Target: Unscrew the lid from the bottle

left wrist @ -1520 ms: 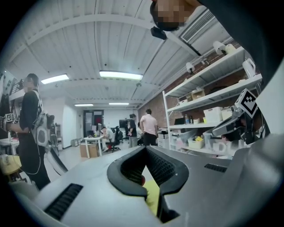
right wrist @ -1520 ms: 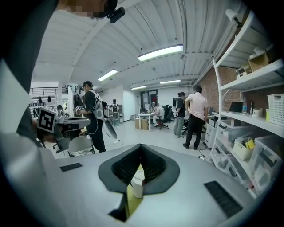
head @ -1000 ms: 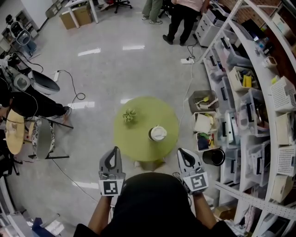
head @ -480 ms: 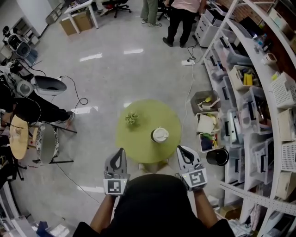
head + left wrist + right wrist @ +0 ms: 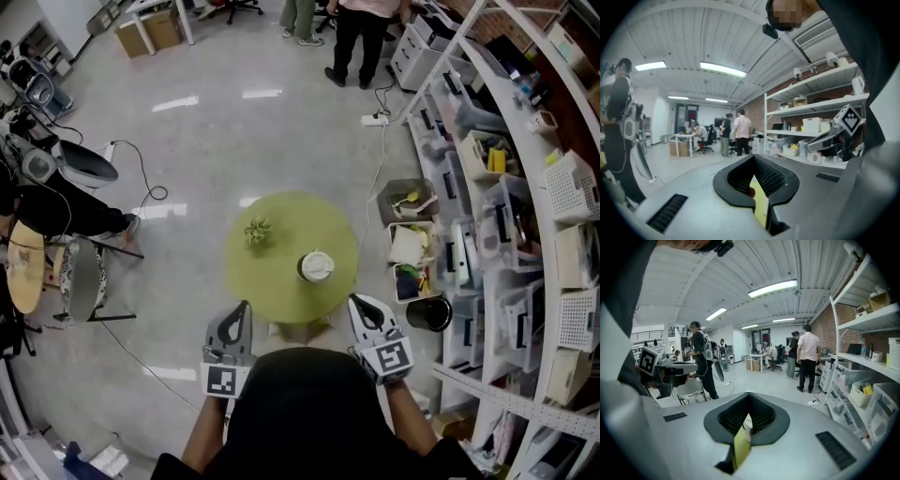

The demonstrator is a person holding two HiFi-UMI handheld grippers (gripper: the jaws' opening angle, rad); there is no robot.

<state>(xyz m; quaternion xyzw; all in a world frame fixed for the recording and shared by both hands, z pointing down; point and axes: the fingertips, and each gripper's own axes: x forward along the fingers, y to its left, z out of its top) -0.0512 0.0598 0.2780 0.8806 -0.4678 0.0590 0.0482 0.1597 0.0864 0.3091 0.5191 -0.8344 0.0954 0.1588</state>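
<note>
**Now: bottle on the green table, both grippers closed on nothing**

Plainly, the bottle point(image 5: 317, 266) stands upright on the round green table point(image 5: 281, 291), a little right of the table's middle, with its white lid point(image 5: 318, 264) sitting on top. From above you cannot tell whether that lid is screwed tight or only resting, so the scene fits a bottle not yet opened as well as one capped again. A small plant point(image 5: 257, 231) sits on the table's left part, well apart from the bottle.

Your left gripper point(image 5: 241, 309) hangs just off the table's near edge on the left, and your right gripper point(image 5: 356, 302) hangs just off the same edge on the right. On each, the jaws are pressed together tip to tip with nothing between them, and neither touches the bottle.

The bottle looks small and light, probably stiff plastic with smooth sides. Judge it likely to skid or tip on the table if only the top is turned. If the lid is to be worked, one gripper should clamp the body low, below the lid. The other should pinch the lid across its rim and squeeze firmly, since smooth plastic may slip in the pads.
</note>
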